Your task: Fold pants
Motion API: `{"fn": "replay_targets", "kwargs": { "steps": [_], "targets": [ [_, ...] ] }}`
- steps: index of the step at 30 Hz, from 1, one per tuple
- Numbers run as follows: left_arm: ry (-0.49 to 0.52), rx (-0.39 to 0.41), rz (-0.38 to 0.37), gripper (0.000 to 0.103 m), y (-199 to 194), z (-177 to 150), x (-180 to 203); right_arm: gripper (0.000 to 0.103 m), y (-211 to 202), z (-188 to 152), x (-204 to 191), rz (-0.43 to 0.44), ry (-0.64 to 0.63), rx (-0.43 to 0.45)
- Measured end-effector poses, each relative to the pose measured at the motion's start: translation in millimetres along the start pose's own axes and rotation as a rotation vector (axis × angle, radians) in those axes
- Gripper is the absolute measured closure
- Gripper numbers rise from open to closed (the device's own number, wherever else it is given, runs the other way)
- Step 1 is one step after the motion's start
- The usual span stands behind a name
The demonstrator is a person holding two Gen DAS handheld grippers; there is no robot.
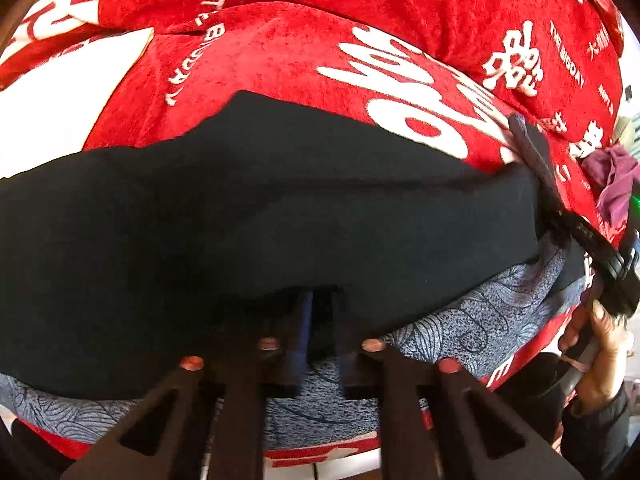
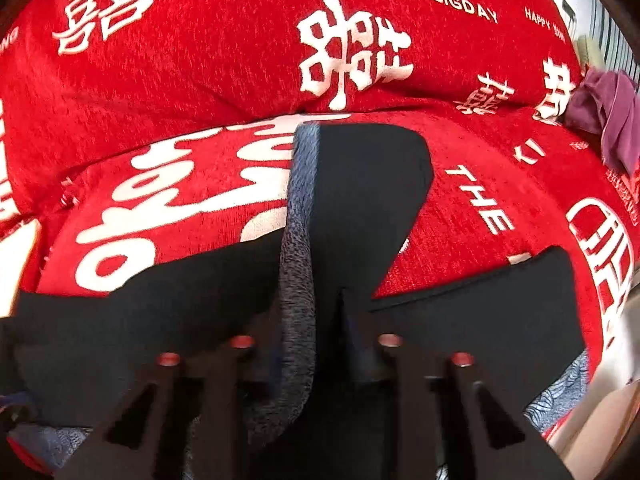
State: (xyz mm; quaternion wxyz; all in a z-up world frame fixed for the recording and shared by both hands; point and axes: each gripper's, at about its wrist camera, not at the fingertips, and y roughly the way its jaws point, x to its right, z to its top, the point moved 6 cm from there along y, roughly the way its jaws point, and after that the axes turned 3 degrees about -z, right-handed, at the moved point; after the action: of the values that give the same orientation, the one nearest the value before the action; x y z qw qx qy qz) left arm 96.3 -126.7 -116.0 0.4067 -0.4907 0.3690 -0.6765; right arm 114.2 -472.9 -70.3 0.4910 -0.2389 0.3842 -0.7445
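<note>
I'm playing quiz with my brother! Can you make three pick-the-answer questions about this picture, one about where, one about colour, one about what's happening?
1. Where do the black pants lie?
A on a red cover
B in a basket
C on a chair

2. What colour is the bunched cloth at the far right?
A yellow
B purple
C green

3. What is the right gripper doing?
A hanging wide open
B pinching the pants
C holding a cup

Answers: A, the red cover with white writing lies beneath; B, it looks purple; B, fabric sits squeezed between its fingers.

Matt black cloth pants (image 1: 280, 200)
</note>
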Motion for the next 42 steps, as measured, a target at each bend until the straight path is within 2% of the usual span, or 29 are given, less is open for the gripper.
{"fn": "replay_targets", "kwargs": {
  "steps": [1, 2, 4, 5, 6, 8, 11, 13, 15, 17, 18, 19, 20, 22, 23, 25, 26, 28, 29, 31, 32, 33, 34, 35, 36, 38, 42],
  "targets": [
    [-0.006, 0.003, -0.028, 0.103, -3, -2, 0, 0.085, -3, 2, 5, 0.04, 0.038, 0.006],
    [0.004, -0.002, -0.045, 0.103, -4, -5, 3, 0.088, -6, 2, 9, 0.067, 0.063, 0.009],
    [0.074, -0.021, -0.022, 0.103, -2, -20, 13, 0.089, -16, 2, 19, 0.097, 0.101, 0.026],
    [0.115, -0.013, -0.008, 0.103, -4, -26, 19, 0.089, -22, -2, 24, 0.113, 0.127, 0.033],
    [0.127, 0.006, -0.031, 0.102, -10, -28, 23, 0.089, -30, -7, 29, 0.125, 0.151, 0.043],
    [0.071, 0.068, -0.093, 0.102, -28, -18, 18, 0.09, -46, -21, 38, 0.126, 0.189, 0.06],
    [-0.071, 0.144, -0.095, 0.102, -44, 14, -10, 0.091, -60, -44, 52, 0.129, 0.249, 0.065],
    [-0.139, 0.12, -0.107, 0.102, -38, 30, -27, 0.091, -68, -56, 59, 0.14, 0.28, 0.068],
    [-0.147, 0.042, -0.107, 0.102, -19, 28, -28, 0.091, -77, -63, 61, 0.145, 0.286, 0.081],
    [-0.05, -0.057, -0.085, 0.102, 4, 4, -12, 0.091, -88, -66, 62, 0.15, 0.291, 0.094],
    [0.046, -0.038, -0.02, 0.102, 8, -9, -2, 0.092, -94, -67, 62, 0.153, 0.289, 0.105],
    [0.123, 0.018, 0.04, 0.102, 5, -16, 6, 0.092, -98, -69, 62, 0.148, 0.282, 0.119],
    [0.176, 0.033, 0.09, 0.102, 5, -20, 13, 0.092, -97, -69, 60, 0.139, 0.266, 0.122],
    [0.208, 0.028, 0.141, 0.102, 6, -21, 19, 0.092, -79, -79, 60, 0.114, 0.256, 0.069],
    [0.192, 0.006, 0.11, 0.102, 4, -20, 23, 0.092, -69, -86, 62, 0.123, 0.283, 0.027],
    [0.15, -0.006, -0.02, 0.102, -2, -18, 32, 0.092, -57, -98, 68, 0.146, 0.331, -0.024],
    [0.147, 0.012, -0.028, 0.102, -4, -16, 38, 0.092, -56, -101, 70, 0.154, 0.341, -0.021],
    [0.149, -0.017, 0.024, 0.102, 10, -17, 41, 0.09, -56, -102, 70, 0.167, 0.339, -0.017],
    [0.136, -0.066, 0.052, 0.102, 25, -21, 38, 0.087, -56, -102, 71, 0.173, 0.345, -0.023],
    [0.122, -0.014, 0.048, 0.102, 20, -21, 40, 0.076, -54, -101, 75, 0.178, 0.362, -0.044],
    [0.1, -0.028, 0.05, 0.102, 19, -20, 41, 0.066, -54, -100, 76, 0.171, 0.367, -0.044],
    [0.078, -0.031, 0.047, 0.102, 18, -17, 41, 0.05, -57, -97, 78, 0.145, 0.361, -0.037],
    [0.065, -0.024, 0.046, 0.102, 17, -14, 41, 0.04, -61, -94, 79, 0.115, 0.346, -0.025],
    [0.05, -0.013, 0.053, 0.102, 13, -12, 39, 0.02, -65, -91, 80, 0.09, 0.332, -0.007],
    [0.032, -0.004, 0.07, 0.102, 12, -10, 37, 0.016, -72, -86, 81, 0.064, 0.317, 0.027],
    [-0.027, 0.033, 0.093, 0.102, 8, -5, 28, 0.016, -82, -74, 78, 0.045, 0.278, 0.078],
    [-0.116, 0.064, 0.091, 0.102, 18, 12, 14, 0.016, -80, -57, 79, 0.015, 0.247, 0.08]
  ]
}}
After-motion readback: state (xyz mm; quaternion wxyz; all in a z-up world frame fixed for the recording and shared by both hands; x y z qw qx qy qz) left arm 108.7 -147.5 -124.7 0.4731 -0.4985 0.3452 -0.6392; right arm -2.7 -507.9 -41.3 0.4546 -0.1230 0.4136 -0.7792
